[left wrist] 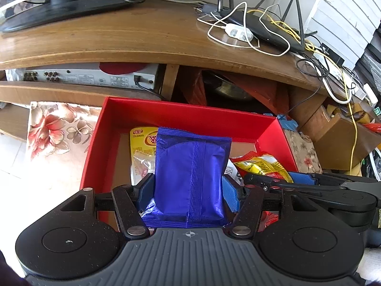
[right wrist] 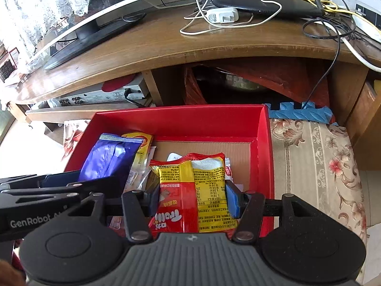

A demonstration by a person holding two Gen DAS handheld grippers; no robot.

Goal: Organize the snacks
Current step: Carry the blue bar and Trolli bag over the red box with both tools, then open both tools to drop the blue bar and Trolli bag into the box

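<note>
Purple packet (left wrist: 190, 174) gripped in the left fingers (left wrist: 230, 191) and yellow-red packet (right wrist: 193, 190) in the right fingers (right wrist: 233, 201) should land flat, side by side in the red box (right wrist: 181, 119).

Both wrist views look steeply down, close, sharing the red box (left wrist: 114, 114).

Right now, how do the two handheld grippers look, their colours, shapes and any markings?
Both look alike. The left gripper and the right gripper have a grey ribbed body with a small cross mark, black speckled linkage arms with silver pivots, two round black discs, and blue ribbed pads. The left gripper's side reads "GenRobot" in white.
</note>
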